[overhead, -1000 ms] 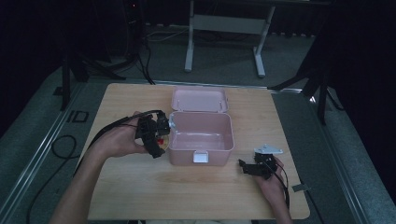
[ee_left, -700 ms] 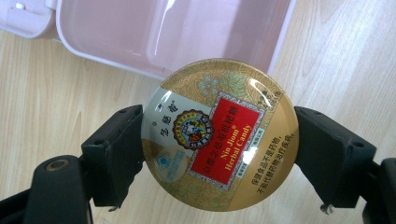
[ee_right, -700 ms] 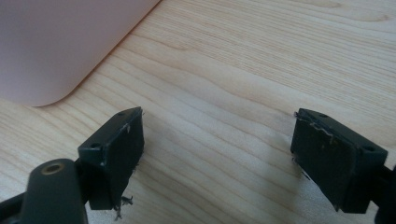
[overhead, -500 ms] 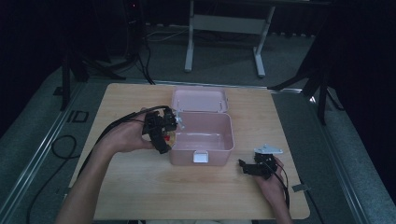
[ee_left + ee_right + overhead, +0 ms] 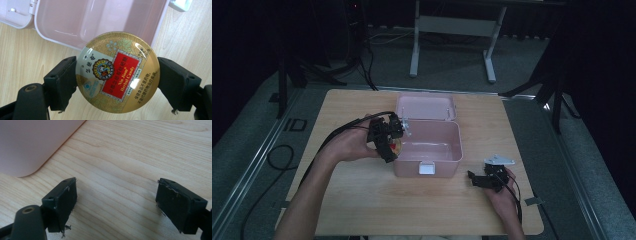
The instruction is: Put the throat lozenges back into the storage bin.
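Left gripper view looks straight onto a round candy tin (image 5: 117, 72), gold with a red label, clamped edge to edge between the two black jaws of the left gripper (image 5: 117, 81). Behind the tin lie the rim and hollow of an open pink box (image 5: 100, 20), and pale wood of the table (image 5: 22, 55) shows on both sides.

In the high view the left gripper (image 5: 388, 142) hangs at the left wall of the pink box (image 5: 432, 145), with the tin (image 5: 395, 146) showing as a spot of red and gold just at that wall's upper edge. The box's lid (image 5: 426, 106) lies folded back behind it.

The right gripper (image 5: 477, 180) sits low near the table's right front, apart from the box. In the right gripper view its jaws stand wide apart with bare wood (image 5: 120, 180) between them, and a rounded corner of the pink box (image 5: 32, 145) is at upper left.
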`<move>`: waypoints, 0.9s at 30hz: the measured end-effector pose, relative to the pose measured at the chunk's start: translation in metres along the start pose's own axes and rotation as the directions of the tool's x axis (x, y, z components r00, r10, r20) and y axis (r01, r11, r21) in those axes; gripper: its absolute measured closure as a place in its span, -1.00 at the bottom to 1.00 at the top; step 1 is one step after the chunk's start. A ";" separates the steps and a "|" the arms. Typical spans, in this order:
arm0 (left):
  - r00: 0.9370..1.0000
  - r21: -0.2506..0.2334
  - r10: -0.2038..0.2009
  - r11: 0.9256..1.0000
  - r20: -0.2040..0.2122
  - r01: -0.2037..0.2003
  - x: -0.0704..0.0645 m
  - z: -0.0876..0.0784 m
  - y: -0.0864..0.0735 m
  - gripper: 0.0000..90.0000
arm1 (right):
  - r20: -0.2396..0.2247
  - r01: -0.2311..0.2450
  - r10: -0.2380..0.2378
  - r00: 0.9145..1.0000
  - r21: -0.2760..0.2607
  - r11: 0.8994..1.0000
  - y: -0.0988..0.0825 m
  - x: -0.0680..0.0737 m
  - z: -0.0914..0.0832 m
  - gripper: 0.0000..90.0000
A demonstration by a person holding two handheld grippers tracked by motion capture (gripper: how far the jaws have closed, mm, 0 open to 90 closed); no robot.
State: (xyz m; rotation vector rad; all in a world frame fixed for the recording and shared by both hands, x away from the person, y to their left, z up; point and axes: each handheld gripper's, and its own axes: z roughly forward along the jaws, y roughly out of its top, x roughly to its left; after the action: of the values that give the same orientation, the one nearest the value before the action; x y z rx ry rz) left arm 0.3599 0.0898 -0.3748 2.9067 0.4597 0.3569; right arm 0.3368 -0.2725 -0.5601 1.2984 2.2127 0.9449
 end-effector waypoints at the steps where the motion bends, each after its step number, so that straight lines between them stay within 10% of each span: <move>1: 1.000 0.001 0.000 1.000 0.001 0.000 0.000 0.000 0.001 -0.54 | 0.000 0.000 0.000 1.000 0.000 1.000 0.000 0.000 0.000 -0.62; 27: 1.000 -0.011 -0.011 1.000 0.016 0.011 0.004 0.008 0.016 -0.54 | 0.000 0.000 0.000 1.000 0.000 1.000 0.000 0.000 0.000 -0.62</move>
State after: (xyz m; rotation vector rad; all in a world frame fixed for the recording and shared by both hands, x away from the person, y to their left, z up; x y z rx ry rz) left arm 0.3698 0.0754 -0.3785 2.8933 0.4695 0.3329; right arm 0.3368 -0.2725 -0.5601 1.2987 2.2125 0.9447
